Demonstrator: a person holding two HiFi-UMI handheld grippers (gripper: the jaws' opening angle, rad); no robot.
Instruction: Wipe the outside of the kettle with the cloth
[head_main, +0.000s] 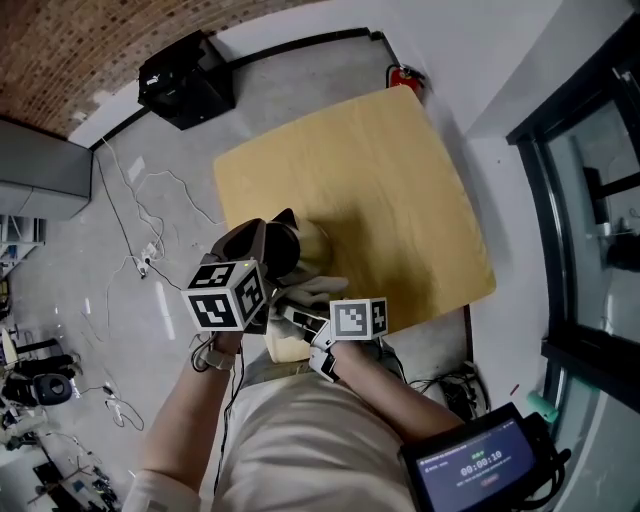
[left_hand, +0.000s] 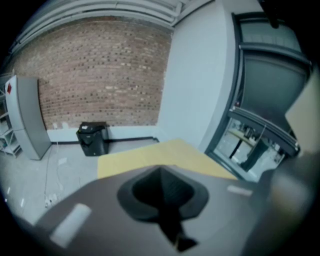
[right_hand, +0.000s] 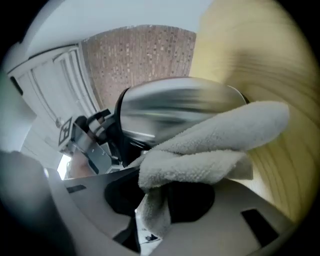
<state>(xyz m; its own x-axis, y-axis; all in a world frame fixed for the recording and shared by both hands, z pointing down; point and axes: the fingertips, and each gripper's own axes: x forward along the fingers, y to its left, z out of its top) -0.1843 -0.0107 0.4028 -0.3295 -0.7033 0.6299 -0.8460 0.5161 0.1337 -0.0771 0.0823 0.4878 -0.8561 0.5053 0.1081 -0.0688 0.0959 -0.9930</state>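
Note:
A steel kettle with a black handle and lid stands near the front edge of the wooden table. In the head view my left gripper sits over the kettle's handle. The right gripper view shows its fingers clamped at that black handle. My right gripper is shut on a pale grey terry cloth. In the right gripper view the folded cloth lies against the kettle's shiny side, which is blurred. The left gripper view shows shut jaws and the room beyond, not the kettle.
The table's far half is bare wood. A black box stands on the floor by the brick wall, with loose cables on the floor to the left. A red extinguisher is behind the table. A dark window frame runs along the right.

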